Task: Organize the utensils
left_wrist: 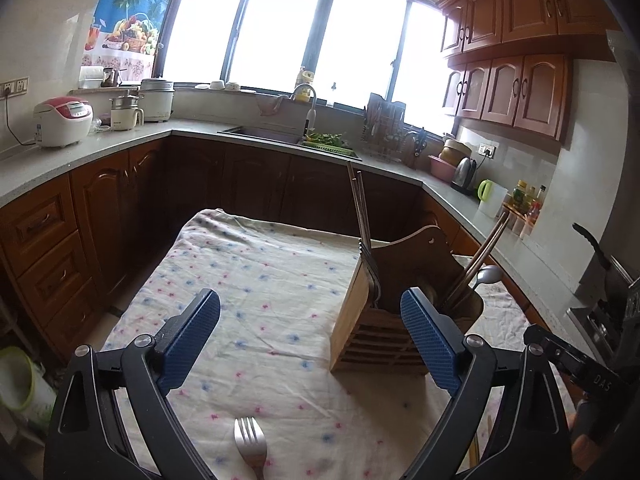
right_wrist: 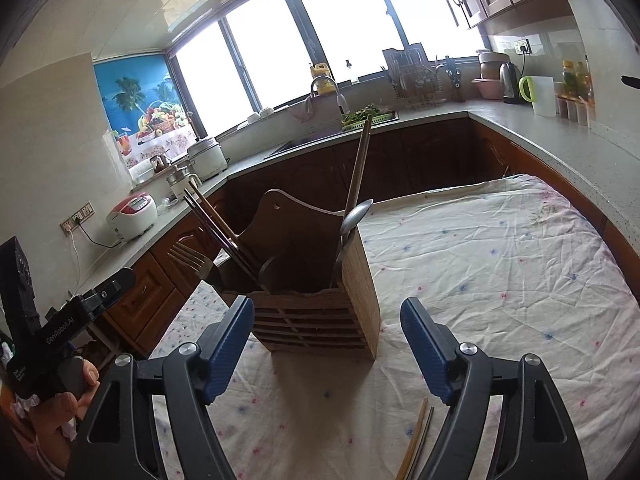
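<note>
A wooden utensil holder (left_wrist: 362, 320) (right_wrist: 320, 304) stands on the floral cloth, holding chopsticks (left_wrist: 359, 204), forks (right_wrist: 188, 258), a long wooden handle (right_wrist: 358, 168) and a metal spoon (right_wrist: 356, 214). My left gripper (left_wrist: 310, 334) is open, nothing between its blue pads; its right pad (left_wrist: 430, 340) overlaps the holder's front in the picture. A metal fork (left_wrist: 250, 446) lies on the cloth just below it. My right gripper (right_wrist: 326, 344) is open and empty too, short of the holder. A pair of chopsticks (right_wrist: 416, 440) lies on the cloth near its right finger.
The cloth-covered table (right_wrist: 500, 264) sits inside a U-shaped kitchen counter (left_wrist: 132, 136) with brown cabinets. A rice cooker (left_wrist: 62, 120), pots, a sink (left_wrist: 260, 134), a dish rack, a kettle and bottles line the counter. A hand (right_wrist: 60, 396) holds the left gripper's handle at the right wrist view's left edge.
</note>
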`<state>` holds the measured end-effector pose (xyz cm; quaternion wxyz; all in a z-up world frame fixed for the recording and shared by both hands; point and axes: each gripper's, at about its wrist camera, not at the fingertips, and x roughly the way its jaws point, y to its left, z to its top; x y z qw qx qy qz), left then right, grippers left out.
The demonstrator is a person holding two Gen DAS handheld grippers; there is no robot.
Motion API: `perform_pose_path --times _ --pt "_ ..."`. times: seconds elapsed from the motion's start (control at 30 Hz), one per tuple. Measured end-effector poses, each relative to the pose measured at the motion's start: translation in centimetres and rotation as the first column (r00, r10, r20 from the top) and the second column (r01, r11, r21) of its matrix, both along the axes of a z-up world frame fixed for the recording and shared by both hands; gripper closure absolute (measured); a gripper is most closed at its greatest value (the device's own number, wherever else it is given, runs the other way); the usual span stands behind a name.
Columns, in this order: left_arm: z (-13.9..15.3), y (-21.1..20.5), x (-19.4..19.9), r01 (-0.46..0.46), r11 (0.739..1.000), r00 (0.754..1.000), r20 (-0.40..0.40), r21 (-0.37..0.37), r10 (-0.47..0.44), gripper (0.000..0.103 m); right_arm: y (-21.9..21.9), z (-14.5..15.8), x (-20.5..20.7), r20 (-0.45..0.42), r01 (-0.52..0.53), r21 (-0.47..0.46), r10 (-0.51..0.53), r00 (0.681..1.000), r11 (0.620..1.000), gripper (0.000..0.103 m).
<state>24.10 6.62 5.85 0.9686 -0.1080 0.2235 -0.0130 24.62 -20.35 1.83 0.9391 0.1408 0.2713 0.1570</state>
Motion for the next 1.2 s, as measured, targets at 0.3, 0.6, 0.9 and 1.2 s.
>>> perform_pose_path --times 0.3,0.6,0.9,1.2 --pt "-0.1 0.0 -5.4 -0.010 0.999 1.000 0.019 0.040 0.009 0.007 0.0 0.1 -5.8 0.061 -0.007 0.010 0.007 0.998 1.000 0.019" --pt "-1.8 -0.3 -12.0 -0.020 0.998 0.999 0.039 0.064 0.018 0.004 0.3 -0.6 -12.1 0.151 -0.017 -0.033 0.022 0.988 0.999 0.009" --pt "-1.8 -1.1 -17.8 -0.030 0.995 0.995 0.097 0.092 0.021 0.000 0.9 0.9 -18.4 0.300 0.018 -0.123 0.020 0.954 0.992 0.000" --pt "-5.0 -2.3 -20.7 -0.073 0.986 0.991 0.125 0.152 0.054 0.000 2.2 -1.8 -21.7 0.344 0.061 -0.188 0.007 0.939 0.980 0.000"
